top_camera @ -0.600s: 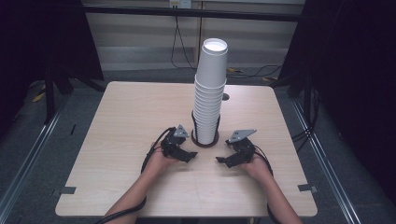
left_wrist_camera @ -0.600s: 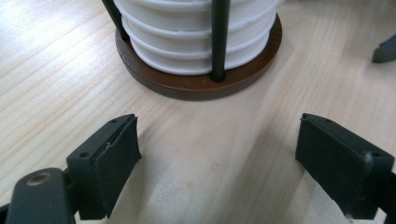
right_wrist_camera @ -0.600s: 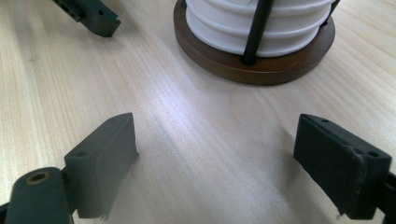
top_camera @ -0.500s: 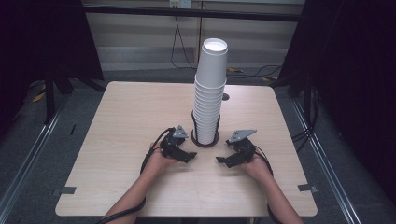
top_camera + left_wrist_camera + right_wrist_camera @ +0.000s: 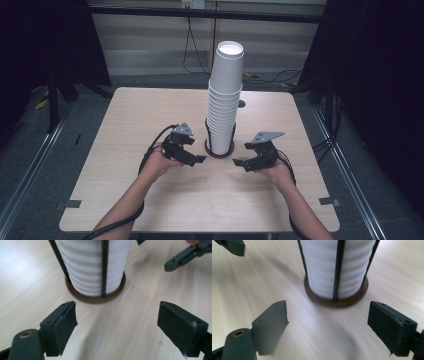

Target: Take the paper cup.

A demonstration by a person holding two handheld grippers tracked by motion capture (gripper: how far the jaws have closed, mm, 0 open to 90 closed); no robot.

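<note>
White cups (image 5: 223,105) stand untouched; both grippers, left (image 5: 192,159) and right (image 5: 241,163), hold position, jaws open, empty.

A pale wood-grain surface (image 5: 125,130) with rounded corners carries one thing: a round dark brown base (image 5: 219,151) with thin black upright rods, near the middle between the left and right edges. A tall stack of white paper cups (image 5: 223,100) stands in it.

A wooden table (image 5: 150,120) stands before dark curtains (image 5: 45,40).
</note>
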